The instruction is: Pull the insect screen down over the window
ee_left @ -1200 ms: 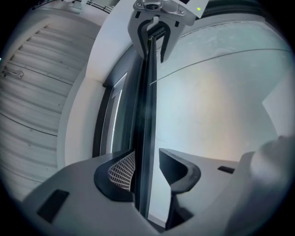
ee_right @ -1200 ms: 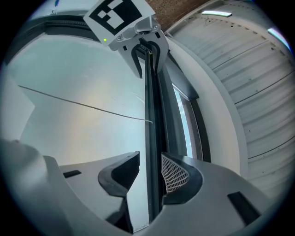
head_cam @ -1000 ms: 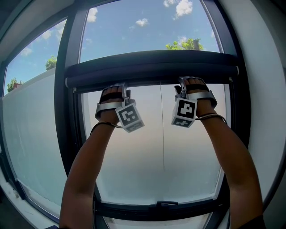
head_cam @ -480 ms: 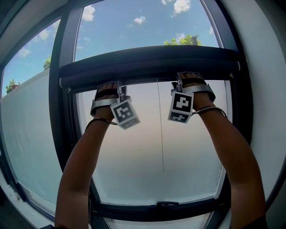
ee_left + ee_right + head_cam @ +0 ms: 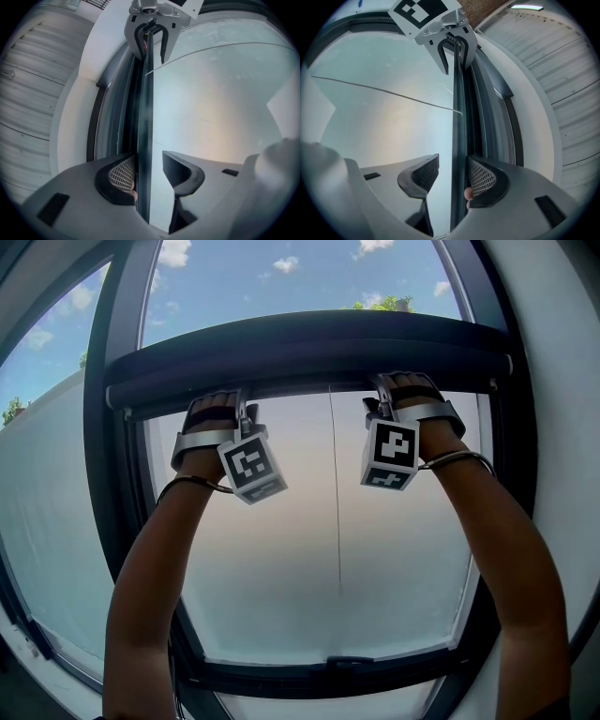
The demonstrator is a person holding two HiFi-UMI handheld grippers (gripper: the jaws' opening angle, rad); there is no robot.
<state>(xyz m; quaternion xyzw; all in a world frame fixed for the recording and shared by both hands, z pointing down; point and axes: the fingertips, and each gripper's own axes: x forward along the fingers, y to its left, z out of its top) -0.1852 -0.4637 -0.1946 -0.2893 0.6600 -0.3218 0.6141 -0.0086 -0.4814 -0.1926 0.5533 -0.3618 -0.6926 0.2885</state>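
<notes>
Head view is showing both arms reaching up to the dark screen bar (image 5: 309, 357). The bar is lying level across the upper part of the window frame (image 5: 112, 484), with blue sky above it and a pale lower pane (image 5: 272, 577) beneath. The left tool (image 5: 242, 401) and the right tool (image 5: 382, 388) are meeting the bar's lower edge from below, well apart. They are sitting on either side of a thin cord (image 5: 336, 512) that is hanging down the middle of the pane.

Left gripper view is showing the bar's narrow edge running straight up between that tool's jaws. The pad on the window side is lying against the edge, while the other pad is standing off with a strip of light showing, so the jaws are partly apart and not clamping.

Right gripper view is giving the mirror picture. Its jaws have just been opening, the bar's edge is sitting between them, one pad is touching it and the other is standing clear.
</notes>
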